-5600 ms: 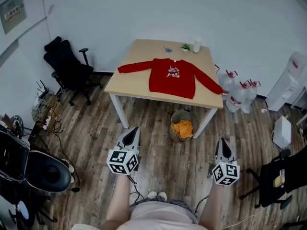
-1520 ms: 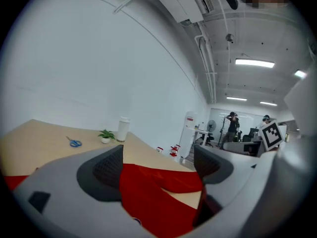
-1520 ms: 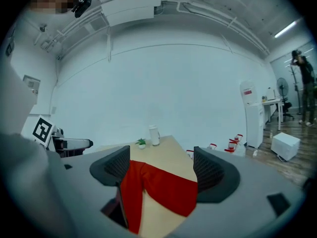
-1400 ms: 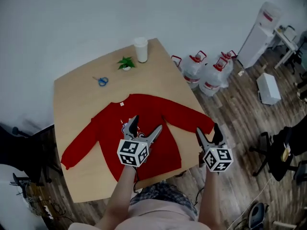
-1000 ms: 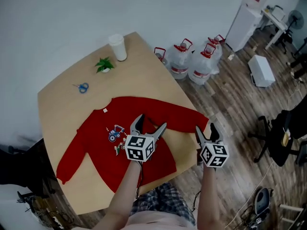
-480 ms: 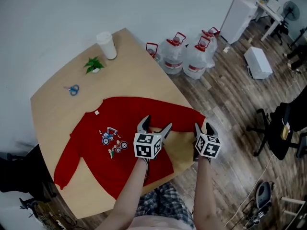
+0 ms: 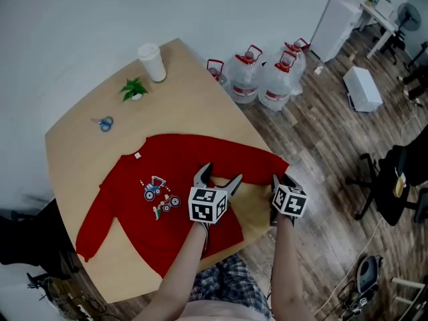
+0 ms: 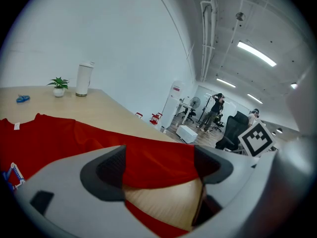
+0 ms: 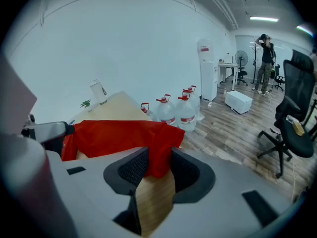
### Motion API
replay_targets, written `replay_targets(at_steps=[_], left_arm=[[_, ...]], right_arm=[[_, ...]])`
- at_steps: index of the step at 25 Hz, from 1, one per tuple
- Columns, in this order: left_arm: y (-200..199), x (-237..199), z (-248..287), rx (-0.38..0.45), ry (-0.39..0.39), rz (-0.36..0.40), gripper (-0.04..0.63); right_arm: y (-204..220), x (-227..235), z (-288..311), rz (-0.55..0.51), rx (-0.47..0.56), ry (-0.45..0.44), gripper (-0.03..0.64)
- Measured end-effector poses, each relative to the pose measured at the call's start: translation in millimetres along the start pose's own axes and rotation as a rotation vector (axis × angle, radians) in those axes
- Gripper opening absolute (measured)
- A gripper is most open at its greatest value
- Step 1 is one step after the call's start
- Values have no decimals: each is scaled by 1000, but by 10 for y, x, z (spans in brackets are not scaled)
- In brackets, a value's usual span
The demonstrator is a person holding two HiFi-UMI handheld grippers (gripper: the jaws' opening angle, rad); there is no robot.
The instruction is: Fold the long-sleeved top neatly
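The red long-sleeved top [image 7: 180, 166] lies flat, front up, on the wooden table [image 7: 194, 105], both sleeves spread out. My left gripper [image 7: 219, 176] hovers open just over the right sleeve [image 8: 148, 152] near the armpit, with sleeve and bare wood showing between its wide jaws [image 8: 158, 162]. My right gripper [image 7: 279, 179] is down at the table's corner. Its jaws have just been closing and now straddle the sleeve cuff [image 9: 158, 148], which sits in a narrow gap between the pads [image 9: 132, 170]. No squeeze on the cloth shows.
A white cup [image 7: 151, 61], a small plant [image 7: 134, 87] and blue scissors [image 7: 105, 123] stand at the table's far side. Water jugs [image 7: 264, 79] and a white box [image 7: 362, 89] are on the floor beyond the right edge, an office chair [image 7: 401, 186] further right.
Both grippers have dropped towards the table. The right one sank onto the sleeve cuff at the corner and its jaws narrowed around it. The left one settled over the sleeve, still wide.
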State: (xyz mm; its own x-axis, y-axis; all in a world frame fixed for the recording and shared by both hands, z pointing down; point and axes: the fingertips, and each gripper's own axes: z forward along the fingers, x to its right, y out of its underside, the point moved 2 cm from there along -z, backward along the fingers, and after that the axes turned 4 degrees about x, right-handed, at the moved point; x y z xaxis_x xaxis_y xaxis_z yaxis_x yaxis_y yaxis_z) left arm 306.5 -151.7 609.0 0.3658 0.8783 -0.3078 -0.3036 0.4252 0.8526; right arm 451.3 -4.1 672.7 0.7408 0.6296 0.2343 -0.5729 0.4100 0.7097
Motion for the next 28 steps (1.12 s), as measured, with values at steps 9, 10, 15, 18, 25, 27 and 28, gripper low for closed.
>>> replay_targets(at_steps=[9, 10, 15, 18, 25, 27, 28], left_arm=[[-19, -84, -104, 10, -23, -29, 430], [-41, -95, -128, 15, -27, -28, 430], [-166, -227, -294, 47, -66, -45, 430], [-261, -354, -468, 70, -100, -53, 430], [-439, -861, -1043, 144, -238, -99, 430], [-462, -1041, -1244, 166, -287, -111, 430], [-466, -1137, -1354, 175, -313, -118, 430]], right_arm=[[-68, -118, -42, -25, 23, -37, 35], [-118, -140, -87, -27, 42, -42, 35], [-535, -454, -344, -94, 150, -114, 34], [-805, -844, -469, -173, 188, -198, 34], [-1208, -2002, -491, -340, 229, -442, 34], [-1242, -2345, -471, -384, 231, -511, 34], [-1246, -2520, -468, -405, 231, -543, 34]])
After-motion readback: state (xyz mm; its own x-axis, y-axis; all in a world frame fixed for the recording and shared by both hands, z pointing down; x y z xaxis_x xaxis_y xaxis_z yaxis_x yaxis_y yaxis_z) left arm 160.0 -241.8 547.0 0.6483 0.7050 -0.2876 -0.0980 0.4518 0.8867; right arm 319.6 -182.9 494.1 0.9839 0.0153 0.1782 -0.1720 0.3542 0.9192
